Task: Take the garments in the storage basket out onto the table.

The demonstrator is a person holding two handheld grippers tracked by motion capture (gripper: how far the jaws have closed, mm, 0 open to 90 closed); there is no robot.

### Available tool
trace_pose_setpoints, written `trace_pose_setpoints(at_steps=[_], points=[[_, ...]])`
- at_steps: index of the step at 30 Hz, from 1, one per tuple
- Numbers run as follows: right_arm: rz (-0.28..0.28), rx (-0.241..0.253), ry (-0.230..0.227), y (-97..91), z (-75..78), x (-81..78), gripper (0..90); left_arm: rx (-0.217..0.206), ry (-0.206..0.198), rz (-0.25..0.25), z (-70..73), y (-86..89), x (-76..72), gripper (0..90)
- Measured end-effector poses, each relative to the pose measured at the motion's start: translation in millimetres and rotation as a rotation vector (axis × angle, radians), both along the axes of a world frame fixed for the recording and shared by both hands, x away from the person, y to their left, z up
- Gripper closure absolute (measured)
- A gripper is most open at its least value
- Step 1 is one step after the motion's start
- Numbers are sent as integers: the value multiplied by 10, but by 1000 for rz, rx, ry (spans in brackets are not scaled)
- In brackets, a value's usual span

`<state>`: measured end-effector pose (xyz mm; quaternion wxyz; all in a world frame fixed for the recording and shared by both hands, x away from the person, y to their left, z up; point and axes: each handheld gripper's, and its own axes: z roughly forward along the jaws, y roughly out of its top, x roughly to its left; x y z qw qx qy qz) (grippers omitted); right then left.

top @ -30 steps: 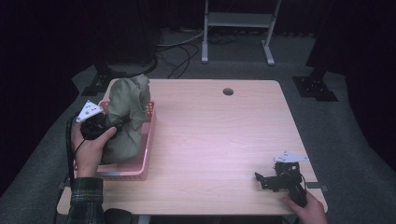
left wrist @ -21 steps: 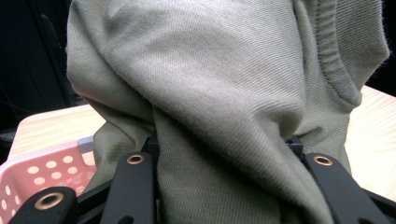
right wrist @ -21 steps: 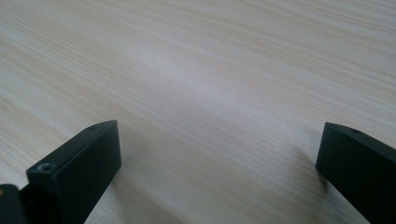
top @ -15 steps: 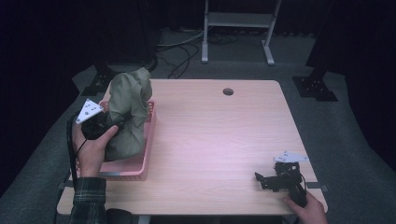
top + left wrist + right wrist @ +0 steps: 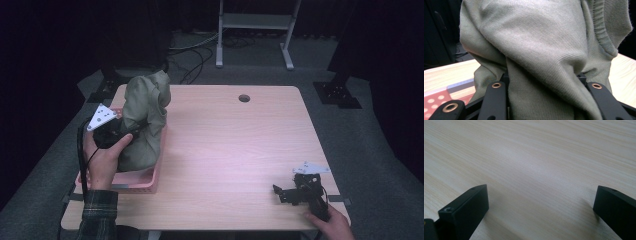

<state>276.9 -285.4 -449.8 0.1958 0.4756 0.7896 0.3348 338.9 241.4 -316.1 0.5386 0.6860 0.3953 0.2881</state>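
Observation:
An olive-green garment [image 5: 144, 117] is held up in a tall bunch over the pink basket [image 5: 145, 179] at the table's left side. My left gripper [image 5: 131, 131] is shut on the garment, whose cloth bulges out between the jaws [image 5: 544, 82] in the left gripper view. The garment's lower part still rests in the basket. At the front right corner my right gripper [image 5: 281, 192] lies low on the table, open, with bare wood [image 5: 536, 182] between its fingers.
The light wooden table [image 5: 235, 150] has a round cable hole [image 5: 244, 98] near its far edge. Behind the table stand a white metal frame [image 5: 255, 30] and cables on the grey floor. A dark stand base [image 5: 340, 95] sits at the right.
My left gripper has lifted the garment a little higher and shifted it slightly toward the table's middle. The right gripper has stayed where it was.

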Motion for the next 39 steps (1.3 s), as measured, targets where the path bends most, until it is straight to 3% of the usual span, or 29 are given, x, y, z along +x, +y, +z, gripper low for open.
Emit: trace_pose_setpoints(at_steps=[28, 39], points=[[0, 0, 0, 0, 0, 0, 0, -37, -4, -112, 137, -570, -13, 553], [0, 0, 0, 0, 0, 0, 0, -55, -8, -135, 145, -676, -19, 552]])
